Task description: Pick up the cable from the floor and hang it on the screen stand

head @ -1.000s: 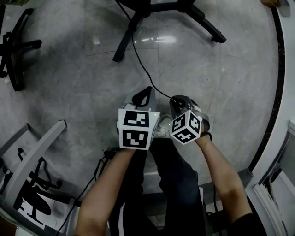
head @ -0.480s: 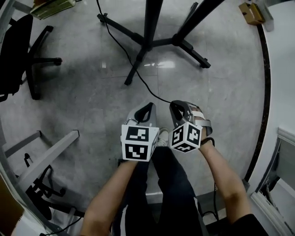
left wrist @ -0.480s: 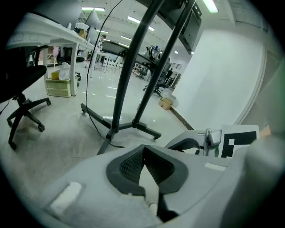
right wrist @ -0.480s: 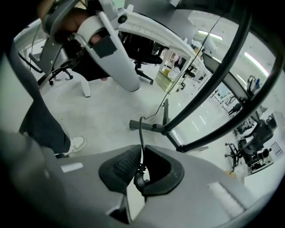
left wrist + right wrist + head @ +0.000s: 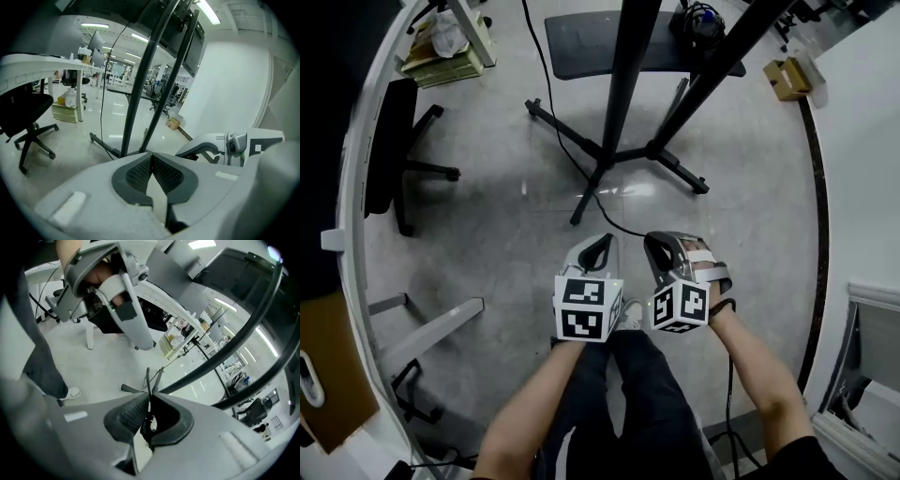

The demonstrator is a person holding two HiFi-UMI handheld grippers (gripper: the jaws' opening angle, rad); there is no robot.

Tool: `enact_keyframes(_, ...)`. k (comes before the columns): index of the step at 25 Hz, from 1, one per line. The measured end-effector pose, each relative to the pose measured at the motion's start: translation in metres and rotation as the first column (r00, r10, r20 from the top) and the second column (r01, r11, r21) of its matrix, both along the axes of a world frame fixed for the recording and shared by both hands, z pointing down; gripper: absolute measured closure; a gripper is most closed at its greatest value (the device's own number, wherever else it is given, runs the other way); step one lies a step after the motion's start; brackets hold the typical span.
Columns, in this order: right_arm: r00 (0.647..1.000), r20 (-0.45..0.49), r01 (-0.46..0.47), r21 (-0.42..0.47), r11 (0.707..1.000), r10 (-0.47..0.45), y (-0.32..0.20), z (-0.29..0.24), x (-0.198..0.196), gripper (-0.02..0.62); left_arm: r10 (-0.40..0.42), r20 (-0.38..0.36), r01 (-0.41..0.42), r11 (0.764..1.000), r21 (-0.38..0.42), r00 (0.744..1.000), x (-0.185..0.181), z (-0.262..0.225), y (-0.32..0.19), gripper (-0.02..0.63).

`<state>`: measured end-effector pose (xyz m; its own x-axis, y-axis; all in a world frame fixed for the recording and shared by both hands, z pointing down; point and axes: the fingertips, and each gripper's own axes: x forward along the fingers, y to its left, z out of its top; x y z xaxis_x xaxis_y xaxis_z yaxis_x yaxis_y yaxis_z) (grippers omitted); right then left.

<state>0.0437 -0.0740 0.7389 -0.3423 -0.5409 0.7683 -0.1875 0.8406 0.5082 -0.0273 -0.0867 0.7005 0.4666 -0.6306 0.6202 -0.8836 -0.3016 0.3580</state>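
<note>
Stand base has slid down-frame since 1 s ago and more of its poles show. Both grippers are side by side as before, so the person looks to be closing on the stand.

Right gripper [image 5: 664, 246]: jaws closed on the cable [image 5: 147, 380], a thin black lead pinched between the pads, with a short end poking out past the tips. From the jaws the cable [image 5: 623, 230] runs off toward 11 o'clock, past a foot of the screen stand [image 5: 623, 84], then on to 12 along the floor [image 5: 487, 216]. So it is lifted at the gripper end only; the rest is still down.

Left gripper [image 5: 595, 251]: jaws closed together w/ nothing between them. Its own view shows bare pads [image 5: 136, 173] and the stand poles ahead.

Other things: office chair [image 5: 398, 141] at 10, cardboard box [image 5: 783, 80] at 1, person's shoe [image 5: 630, 314] just under the grippers.

Step in hand, as I judge it: carrying the cable to the stand.
- Keep the right pinch firm; the lead is thin and could slip.
- Raise it high enough that the slack clears the stand foot, where a snag is likely.
- Left gripper is free, so open it and use it to take up slack or guide the loop over a bracket.
- Hang point is not clear from here; pick it once close.

Writing: none readable. Cubes carry b/w square markers only; no print can be made out on the box, and no brand shows on the stand.
</note>
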Motion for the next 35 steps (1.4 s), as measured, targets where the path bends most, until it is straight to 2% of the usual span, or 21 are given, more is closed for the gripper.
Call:
enact_keyframes(3,0.999,-0.003,0.04,0.062,0.997,-0.04,-0.009,-0.053,-0.012,0.565,-0.018,-0.001,0.018,1.0,0.026,1.0,-0.011,-0.038,-0.005,0.609)
enact_keyframes(9,0.996,0.025,0.084,0.203,0.976,-0.091,-0.045,-0.166,-0.036,0.565,-0.05,-0.015,0.052,0.99,0.132,0.999,-0.032,-0.126,-0.031,0.609)
enact_keyframes(13,0.991,0.035,0.113,0.307,0.945,-0.13,-0.066,-0.246,-0.049,0.565,-0.061,-0.02,0.064,0.976,0.209,0.998,-0.043,-0.19,-0.049,0.609)
enact_keyframes(16,0.988,0.041,0.121,0.384,0.915,-0.148,-0.084,-0.303,-0.058,0.565,-0.058,-0.028,0.064,0.957,0.285,0.998,-0.051,-0.242,-0.061,0.609)
enact_keyframes(24,0.981,0.019,0.146,0.581,0.801,-0.193,-0.12,-0.442,-0.084,0.565,-0.053,-0.052,0.071,0.884,0.461,0.997,-0.065,-0.365,-0.093,0.609)
enact_keyframes(35,0.978,-0.04,0.159,0.776,0.61,-0.204,-0.143,-0.604,-0.104,0.565,-0.018,-0.07,0.059,0.76,0.648,0.997,-0.069,-0.515,-0.116,0.609)
